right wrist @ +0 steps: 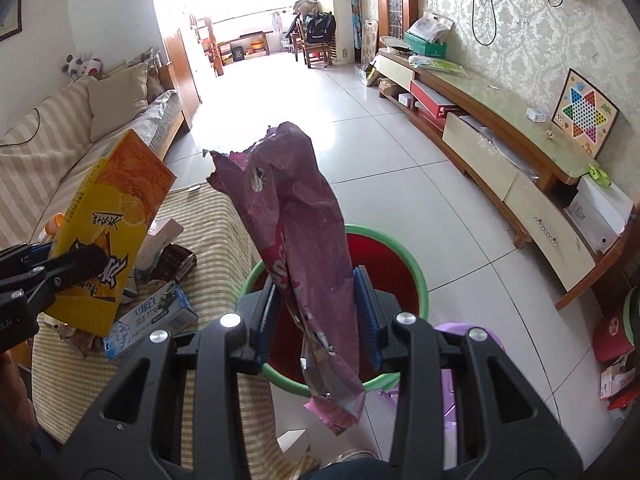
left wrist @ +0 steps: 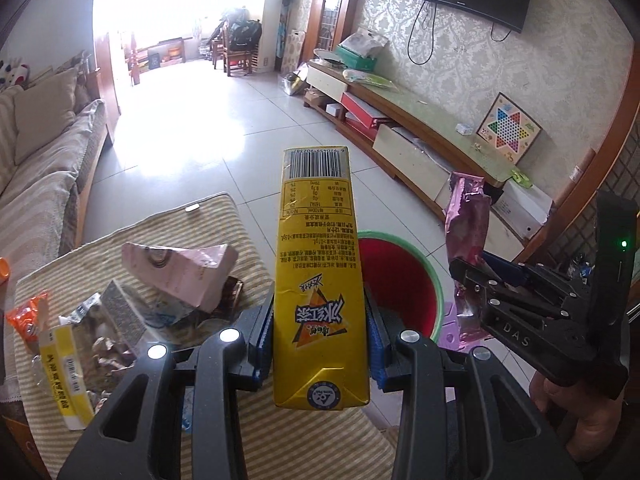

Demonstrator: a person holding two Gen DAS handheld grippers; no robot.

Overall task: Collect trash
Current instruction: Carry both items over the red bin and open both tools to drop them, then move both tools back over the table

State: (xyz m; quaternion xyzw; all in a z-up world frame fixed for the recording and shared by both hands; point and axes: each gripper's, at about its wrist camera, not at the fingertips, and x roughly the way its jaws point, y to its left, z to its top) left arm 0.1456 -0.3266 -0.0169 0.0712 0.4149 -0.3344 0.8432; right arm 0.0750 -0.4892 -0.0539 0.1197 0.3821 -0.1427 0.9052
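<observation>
Left hand-held gripper [left wrist: 320, 344]: clamped on the yellow drink carton [left wrist: 318, 272], which stands upright between the blue pads; the carton blocks the near rim of the bin.
Right hand-held gripper [right wrist: 320, 312]: clamped on the crumpled purple wrapper [right wrist: 292, 216], held above the bin.
Bin [right wrist: 416, 276]: red inside, green rim, on the floor beside the striped surface [left wrist: 240, 236]; its bottom is hidden.
Remaining trash: pink box [left wrist: 180, 272], orange packet [left wrist: 28, 316], blue-white carton [right wrist: 156, 320] piled on the surface; smaller pieces hard to make out.
Cut off: a hand [left wrist: 560, 400] at the frame edge.
Surroundings: sofa [right wrist: 60, 140], TV cabinet [right wrist: 500, 128].
</observation>
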